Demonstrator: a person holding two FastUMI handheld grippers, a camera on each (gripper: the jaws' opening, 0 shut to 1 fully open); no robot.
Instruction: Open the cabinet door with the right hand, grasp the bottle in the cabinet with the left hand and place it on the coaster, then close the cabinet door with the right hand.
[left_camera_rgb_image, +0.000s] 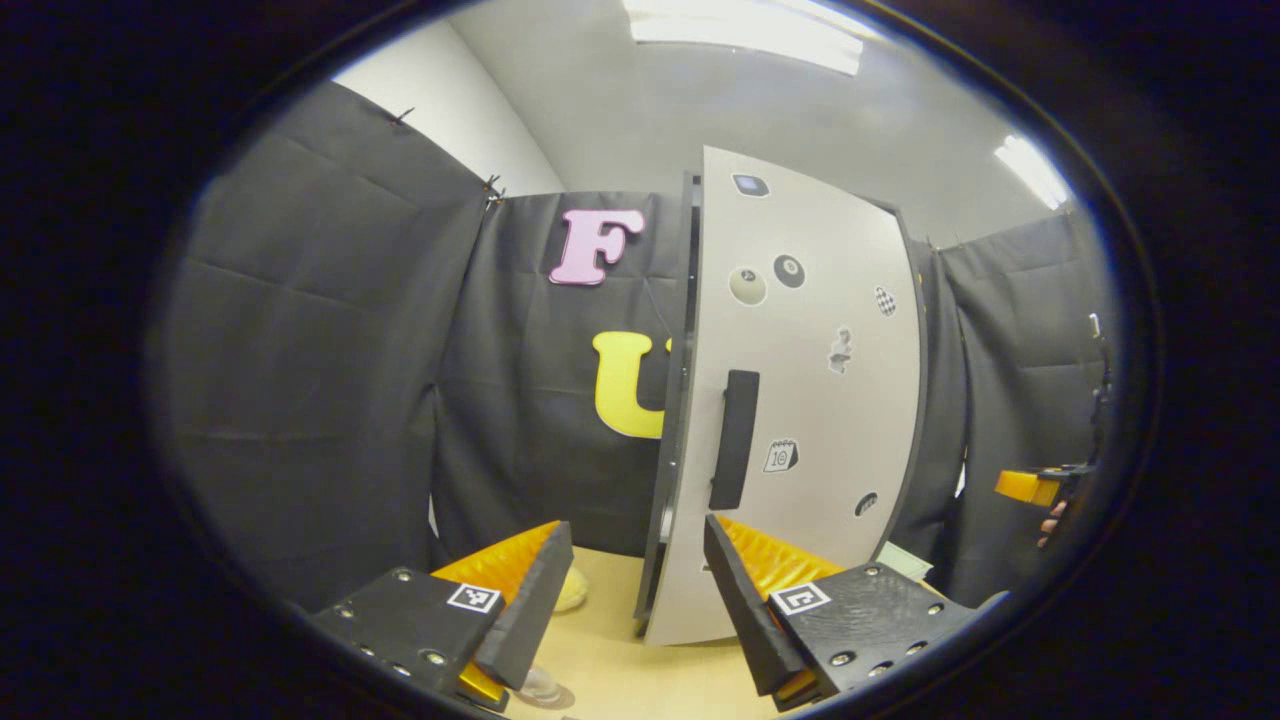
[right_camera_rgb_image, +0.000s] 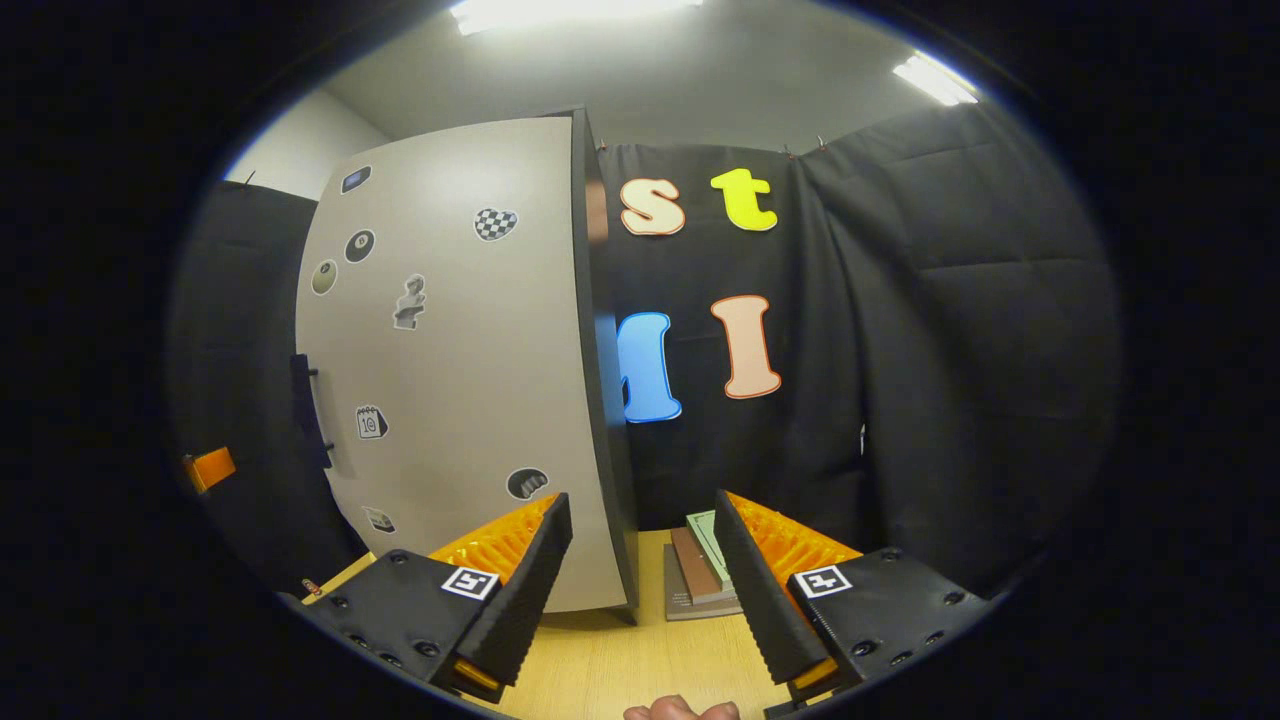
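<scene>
A tall pale cabinet (left_camera_rgb_image: 810, 400) stands on the wooden table with its door shut, so whatever is inside it is hidden. In the left gripper view the dark vertical handle (left_camera_rgb_image: 735, 440) sits on the door's left side, just above and ahead of my left gripper (left_camera_rgb_image: 635, 530), which is open and holds nothing. In the right gripper view the same door (right_camera_rgb_image: 450, 370) lies to the left, with its handle (right_camera_rgb_image: 310, 410) at the far edge. My right gripper (right_camera_rgb_image: 640, 500) is open and empty, facing the cabinet's right edge.
A small stack of books (right_camera_rgb_image: 700, 575) lies on the table (right_camera_rgb_image: 600, 660) right of the cabinet. A pale yellowish object (left_camera_rgb_image: 572, 590) sits on the table left of the cabinet. Black cloth walls close in all around. The other gripper (left_camera_rgb_image: 1030, 487) shows far right.
</scene>
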